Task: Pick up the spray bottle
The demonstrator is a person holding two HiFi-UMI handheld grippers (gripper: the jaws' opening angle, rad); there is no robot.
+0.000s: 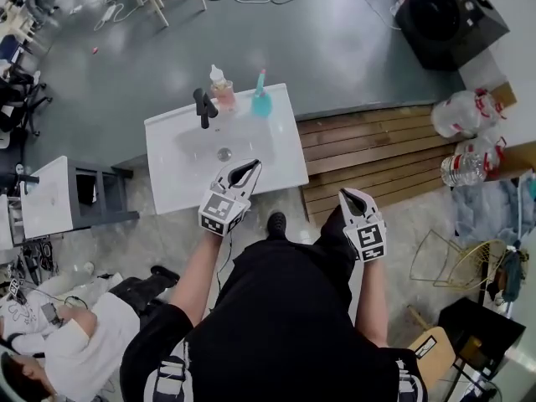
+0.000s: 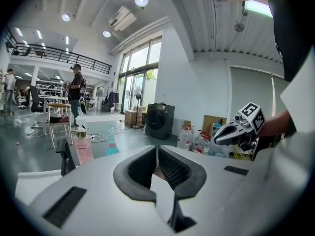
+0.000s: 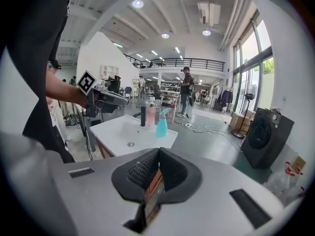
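The teal spray bottle stands upright at the back edge of the white sink counter, right of a pink pump bottle and a black faucet. My left gripper hovers over the counter's front part, shut and empty, well short of the bottle. My right gripper is off the counter's right front corner, also shut with nothing held. In the left gripper view the spray bottle shows far ahead, beyond the shut left gripper. In the right gripper view the spray bottle stands ahead, beyond the shut right gripper.
A round drain lies mid-basin. A grey side cabinet stands left of the counter. To the right lie a wooden platform and large water bottles. A black washing machine is far right. A person sits lower left.
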